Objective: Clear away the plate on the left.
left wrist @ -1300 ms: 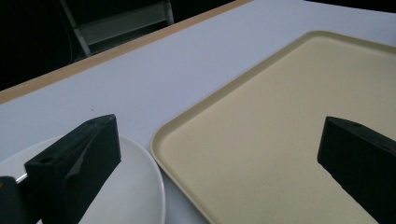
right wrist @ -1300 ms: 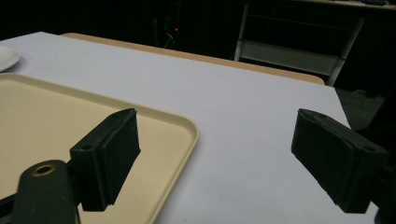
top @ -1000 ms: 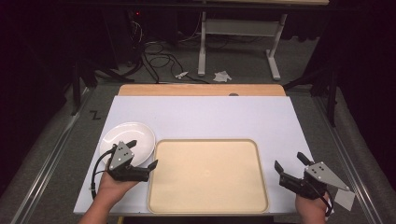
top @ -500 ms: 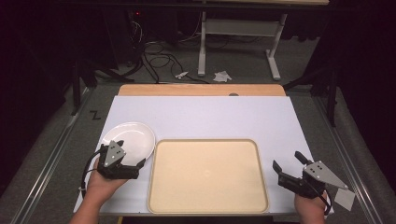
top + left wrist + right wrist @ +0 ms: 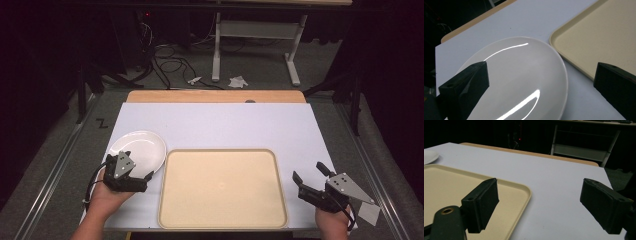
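Fingers (image 5: 464, 87) of the left gripper (image 5: 134, 181) are spreading wide over the plate (image 5: 142, 147) at 9 o'clock of the tray (image 5: 222, 187), risking skidding its glossy rim off the table (image 5: 225, 122) edge.

Lighting: table (image 5: 215, 125) brightly lit from overhead, surroundings near-black. Glare streaks on plate (image 5: 524, 75). Close jaws slightly soft, possibly out of focus. Shadows faint.

A beige tray (image 5: 222, 187) lies on the white table (image 5: 225, 125), with cables (image 5: 165, 62) on the floor beyond
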Motion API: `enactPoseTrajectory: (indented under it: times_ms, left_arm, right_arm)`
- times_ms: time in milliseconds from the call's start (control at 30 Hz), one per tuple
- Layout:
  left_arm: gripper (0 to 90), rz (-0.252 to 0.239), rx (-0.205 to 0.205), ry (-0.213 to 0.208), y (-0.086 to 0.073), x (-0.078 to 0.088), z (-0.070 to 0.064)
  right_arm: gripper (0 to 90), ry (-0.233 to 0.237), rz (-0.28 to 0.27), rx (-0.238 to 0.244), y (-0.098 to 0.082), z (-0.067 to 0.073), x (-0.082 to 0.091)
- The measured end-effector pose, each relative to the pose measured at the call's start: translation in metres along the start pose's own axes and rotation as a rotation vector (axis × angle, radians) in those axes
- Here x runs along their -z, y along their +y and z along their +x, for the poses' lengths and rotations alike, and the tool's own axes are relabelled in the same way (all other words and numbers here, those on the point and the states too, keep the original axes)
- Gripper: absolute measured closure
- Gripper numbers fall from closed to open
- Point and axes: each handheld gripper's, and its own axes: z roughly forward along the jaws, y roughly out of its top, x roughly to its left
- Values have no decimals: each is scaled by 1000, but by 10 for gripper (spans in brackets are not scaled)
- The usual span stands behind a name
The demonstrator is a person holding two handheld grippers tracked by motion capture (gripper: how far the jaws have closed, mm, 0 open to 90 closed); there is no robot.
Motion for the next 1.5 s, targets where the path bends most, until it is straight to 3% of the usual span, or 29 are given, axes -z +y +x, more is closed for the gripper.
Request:
enactPoseTrajectory:
  times_ms: [267, 333, 433, 500, 533, 667, 833, 1067, 1500]
  left_arm:
    - [25, -94, 81, 22, -11, -12, -5]
    - [30, -99, 77, 26, -15, -13, -5]
    - [40, -42, -9, 14, -21, -10, -4]
    - [66, -29, -31, 5, -24, -8, -4]
    - [81, 60, -144, -9, -25, -1, 1]
    - [112, 102, -222, -4, -31, 0, 0]
    - [114, 101, -264, -2, -33, 1, -2]
    - [155, 152, -381, -7, -41, -2, -10]
    - [250, 166, -501, 30, -47, -5, -13]
  right_arm:
    - [160, -3, 10, 4, -1, -1, 0]
    - [161, -3, 18, 6, -1, -1, -2]
    - [161, -2, 13, 11, 0, 0, 0]
    - [161, 0, 7, 22, 0, 0, 0]
    - [161, -1, 7, 23, 0, 0, 0]
    - [161, -4, 14, 22, 0, 0, 0]
    - [161, -4, 17, 25, 0, 1, -1]
    - [160, 0, 17, 31, 0, 2, -1]
    - [160, 11, 8, 26, 0, 1, 0]
